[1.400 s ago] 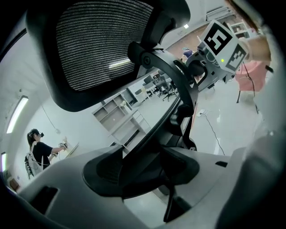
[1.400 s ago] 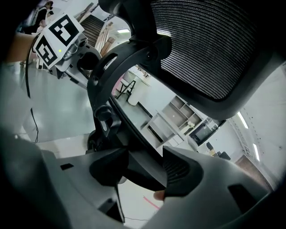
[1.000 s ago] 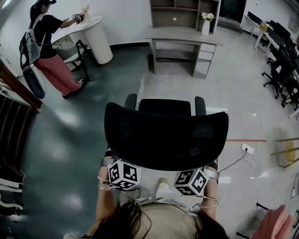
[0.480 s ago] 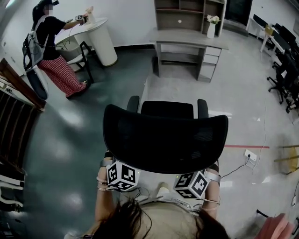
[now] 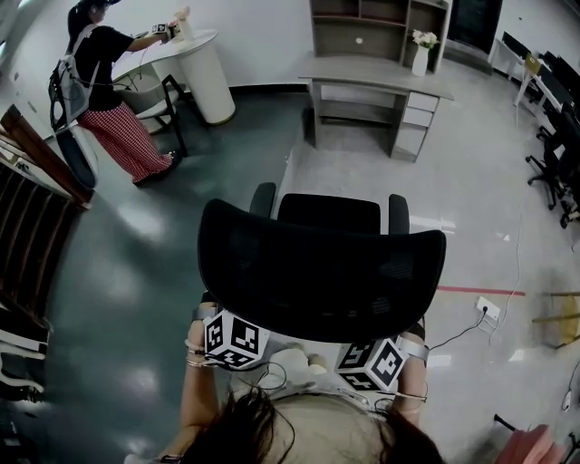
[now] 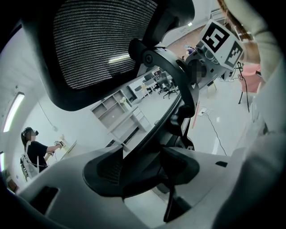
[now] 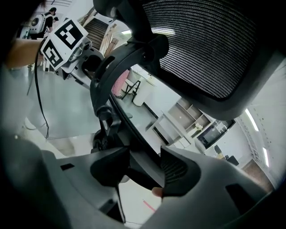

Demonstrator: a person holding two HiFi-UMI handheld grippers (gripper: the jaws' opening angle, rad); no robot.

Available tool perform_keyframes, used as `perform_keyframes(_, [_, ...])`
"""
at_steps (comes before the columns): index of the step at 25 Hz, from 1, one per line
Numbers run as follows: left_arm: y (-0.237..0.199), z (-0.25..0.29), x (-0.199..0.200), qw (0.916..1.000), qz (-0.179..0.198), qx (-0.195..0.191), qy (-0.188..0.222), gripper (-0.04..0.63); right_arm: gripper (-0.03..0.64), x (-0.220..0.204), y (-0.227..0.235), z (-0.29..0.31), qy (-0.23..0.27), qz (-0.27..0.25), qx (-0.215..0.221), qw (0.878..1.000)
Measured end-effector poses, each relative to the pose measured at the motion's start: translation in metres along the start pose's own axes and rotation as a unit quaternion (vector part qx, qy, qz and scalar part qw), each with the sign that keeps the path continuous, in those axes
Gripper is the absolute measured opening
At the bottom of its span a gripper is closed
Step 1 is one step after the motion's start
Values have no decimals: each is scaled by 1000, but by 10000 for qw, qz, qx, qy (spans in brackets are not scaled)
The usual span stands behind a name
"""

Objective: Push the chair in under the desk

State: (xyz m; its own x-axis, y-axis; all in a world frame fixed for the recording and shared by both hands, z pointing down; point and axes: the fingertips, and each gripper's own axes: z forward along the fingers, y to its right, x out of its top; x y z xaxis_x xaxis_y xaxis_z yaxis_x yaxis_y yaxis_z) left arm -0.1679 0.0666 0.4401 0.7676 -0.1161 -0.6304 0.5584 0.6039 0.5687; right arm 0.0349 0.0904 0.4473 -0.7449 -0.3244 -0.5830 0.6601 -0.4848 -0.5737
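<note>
A black office chair [image 5: 317,263] with a mesh back stands mid-floor, its back toward me, facing the grey desk [image 5: 376,77] several steps ahead. My left gripper [image 5: 232,328] and right gripper [image 5: 373,355] sit under the backrest's lower edge, fingertips hidden in the head view. In the left gripper view the left gripper [image 6: 140,172] is shut on the chair's black back frame [image 6: 178,96]. The right gripper [image 7: 145,172] is likewise shut on the back frame [image 7: 116,107]. The desk shows far off past each frame bar [image 6: 127,123] [image 7: 172,120].
A person [image 5: 104,86] stands at a round white table [image 5: 195,63] with a chair, far left. Dark wooden railings [image 5: 27,208] line the left edge. A vase [image 5: 420,54] stands on the desk, with a shelf [image 5: 376,23] behind. Office chairs [image 5: 557,145], a floor socket with a cable [image 5: 485,311] and red tape [image 5: 480,292] lie right.
The chair with both grippers has edged forward. The desk sits a little lower and further right in the head view. Both grips are unchanged.
</note>
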Motion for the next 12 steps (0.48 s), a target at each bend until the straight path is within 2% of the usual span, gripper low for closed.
perform_keyframes(12, [-9,9,0,9999,37,-38,127,249,225,5,1,8,-152,120,9,9998])
